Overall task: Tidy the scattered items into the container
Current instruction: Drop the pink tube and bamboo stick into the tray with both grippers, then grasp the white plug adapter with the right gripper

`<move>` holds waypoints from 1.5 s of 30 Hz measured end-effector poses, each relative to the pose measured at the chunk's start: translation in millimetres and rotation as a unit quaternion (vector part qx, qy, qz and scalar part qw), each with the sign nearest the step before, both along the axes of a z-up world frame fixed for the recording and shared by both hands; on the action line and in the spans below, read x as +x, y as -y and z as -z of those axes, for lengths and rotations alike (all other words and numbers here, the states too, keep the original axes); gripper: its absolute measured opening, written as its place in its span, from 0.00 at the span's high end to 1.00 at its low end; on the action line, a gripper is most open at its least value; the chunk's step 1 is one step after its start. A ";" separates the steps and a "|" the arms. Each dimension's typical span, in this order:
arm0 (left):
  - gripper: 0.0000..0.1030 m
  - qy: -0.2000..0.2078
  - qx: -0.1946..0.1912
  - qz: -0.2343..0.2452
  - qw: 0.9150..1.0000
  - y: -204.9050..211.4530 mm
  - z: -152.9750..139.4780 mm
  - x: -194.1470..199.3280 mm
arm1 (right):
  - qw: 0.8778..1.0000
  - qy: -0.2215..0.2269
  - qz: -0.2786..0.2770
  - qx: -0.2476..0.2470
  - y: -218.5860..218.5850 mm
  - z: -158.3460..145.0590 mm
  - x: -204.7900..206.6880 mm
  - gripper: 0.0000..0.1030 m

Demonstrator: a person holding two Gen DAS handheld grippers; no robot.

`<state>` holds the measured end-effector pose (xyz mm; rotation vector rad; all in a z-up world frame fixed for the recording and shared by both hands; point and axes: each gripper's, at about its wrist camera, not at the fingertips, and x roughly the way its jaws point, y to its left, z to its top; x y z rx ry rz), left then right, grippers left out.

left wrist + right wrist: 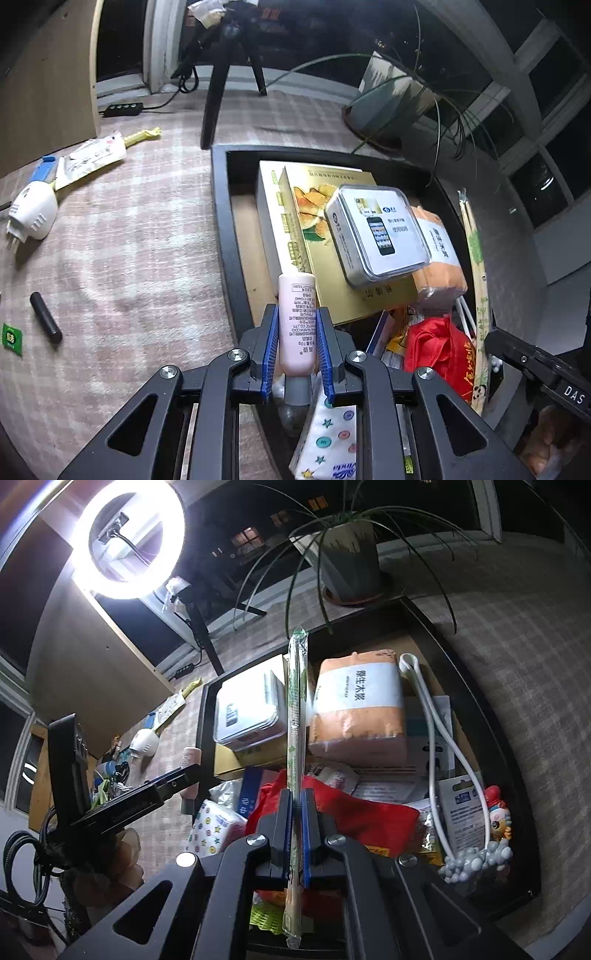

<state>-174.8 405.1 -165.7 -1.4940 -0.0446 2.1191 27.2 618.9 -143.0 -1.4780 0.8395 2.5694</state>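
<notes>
Grippers, one in each of a person's hands, hang over a black tray (pixel 221 236) already crowded with boxes and packets on a checked tablecloth (pixel 140 229).

The left gripper (pixel 297 332) has its blue pads pressed against a small pink tube (pixel 296 317). The tube stands nearly upright in the left wrist view: flat crimped end at twelve o'clock, grey cap at six o'clock, long axis running along the fingers. It hovers over the tray's near left edge, beside a yellow box (pixel 295 221) topped by a clear-lidded tin (pixel 376 236).

The right gripper (pixel 296 812) has its jaws pinched almost completely together on a long wrapped pair of chopsticks (pixel 296 716). Their long axis also runs along the fingers, the far tip at twelve o'clock above the tray's middle, the near end trailing past six o'clock beneath the gripper. An orange tissue pack (pixel 356 709) lies at one o'clock from the jaws, and a red cloth (pixel 354 812) lies just below them.

To place both well, I would judge it best to lower each item until it nearly rests on the pile before opening, tilting the chopsticks flat along the tray's length so they do not overhang the rim, and laying the tube on its side in a gap so it cannot roll out.

Still scattered on the cloth: a black cylinder (pixel 46 317) at nine o'clock and a white plug (pixel 33 214) at ten o'clock.
</notes>
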 end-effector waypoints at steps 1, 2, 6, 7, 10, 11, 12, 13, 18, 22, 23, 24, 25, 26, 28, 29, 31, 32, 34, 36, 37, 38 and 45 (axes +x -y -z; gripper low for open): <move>0.79 0.001 -0.001 0.005 1.000 -2.8 2.0 -0.1 | 1.000 0.001 0.000 0.001 -0.4 0.6 -0.9 0.96; 0.79 -0.001 -0.002 0.008 1.000 -4.3 2.2 0.6 | 1.000 0.002 0.000 0.002 -0.7 1.2 -1.3 0.96; 0.77 -0.006 -0.003 0.022 1.000 -8.5 -1.2 3.3 | 1.000 0.003 -0.009 0.021 5.4 -2.3 -3.4 0.92; 0.76 -0.007 0.000 0.023 1.000 -7.7 -3.0 4.1 | 1.000 0.003 -0.007 0.029 6.4 -4.1 -3.9 0.92; 0.74 -0.025 -0.001 0.022 0.999 0.0 -12.8 8.1 | 0.999 0.000 -0.008 0.047 13.8 -12.6 -6.6 0.78; 0.74 -0.030 -0.002 0.020 0.999 5.3 -16.1 8.1 | 0.999 -0.002 -0.007 0.049 16.3 -15.4 -7.4 0.68; 0.73 -0.031 -0.002 0.018 0.999 8.4 -17.7 7.8 | 0.999 -0.005 -0.007 0.051 18.6 -18.1 -8.0 0.65; 0.72 -0.033 -0.001 0.014 0.999 15.5 -20.5 6.7 | 0.999 -0.009 -0.006 0.053 21.7 -21.4 -9.4 0.63; 0.66 -0.039 0.008 -0.009 0.999 56.4 -29.8 -3.8 | 0.998 -0.023 -0.020 0.047 40.9 -35.1 -26.7 0.63; 0.63 -0.045 0.006 -0.025 0.999 91.3 -34.2 -16.6 | 0.998 -0.034 -0.040 0.042 64.2 -45.8 -49.6 0.60; 0.60 -0.050 0.001 -0.032 0.998 104.3 -35.6 -21.8 | 0.997 -0.035 -0.049 0.039 73.0 -48.1 -59.6 0.59; 0.59 -0.052 -0.002 -0.037 0.998 111.0 -36.2 -24.4 | 0.997 -0.036 -0.055 0.037 78.1 -49.0 -65.4 0.59; 0.58 -0.055 -0.006 -0.044 0.997 121.6 -37.0 -29.6 | 0.997 -0.035 -0.061 0.036 84.6 -50.1 -73.4 0.59; 0.56 -0.058 -0.008 -0.052 0.997 134.0 -37.7 -35.8 | 0.996 -0.036 -0.071 0.034 93.6 -51.5 -84.3 0.59; 0.49 -0.061 -0.016 -0.067 0.996 157.1 -37.4 -49.7 | 0.995 -0.037 -0.090 0.033 109.6 -51.5 -102.7 0.58; 0.45 -0.062 -0.016 -0.073 0.995 165.7 -36.9 -54.8 | 0.994 -0.035 -0.100 0.033 118.4 -50.2 -113.5 0.54; 0.39 -0.065 -0.014 -0.080 0.995 186.6 -35.1 -67.9 | 0.992 -0.028 -0.117 0.026 135.5 -45.6 -135.9 0.51; 0.36 -0.066 -0.017 -0.082 0.994 193.9 -33.9 -73.5 | 0.991 -0.024 -0.132 0.016 147.1 -41.6 -151.5 0.51; 0.33 -0.069 -0.022 -0.083 0.994 206.8 -30.1 -84.7 | 0.990 -0.016 -0.143 0.004 161.4 -36.1 -170.1 0.51; 0.29 -0.071 -0.032 -0.084 0.993 219.6 -24.4 -97.3 | 0.986 -0.006 -0.163 -0.011 182.4 -27.2 -195.6 0.49; 0.29 -0.074 -0.035 -0.083 0.993 226.7 -20.9 -104.9 | 0.986 -0.003 -0.169 -0.014 188.8 -23.8 -201.9 0.48; 0.29 -0.075 -0.035 -0.082 0.993 230.6 -18.5 -109.7 | 0.984 0.003 -0.177 -0.019 199.4 -18.5 -213.2 0.47; 0.28 -0.062 -0.017 -0.073 0.995 244.6 6.6 -144.2 | 0.976 0.052 -0.203 -0.061 245.2 24.2 -273.4 0.46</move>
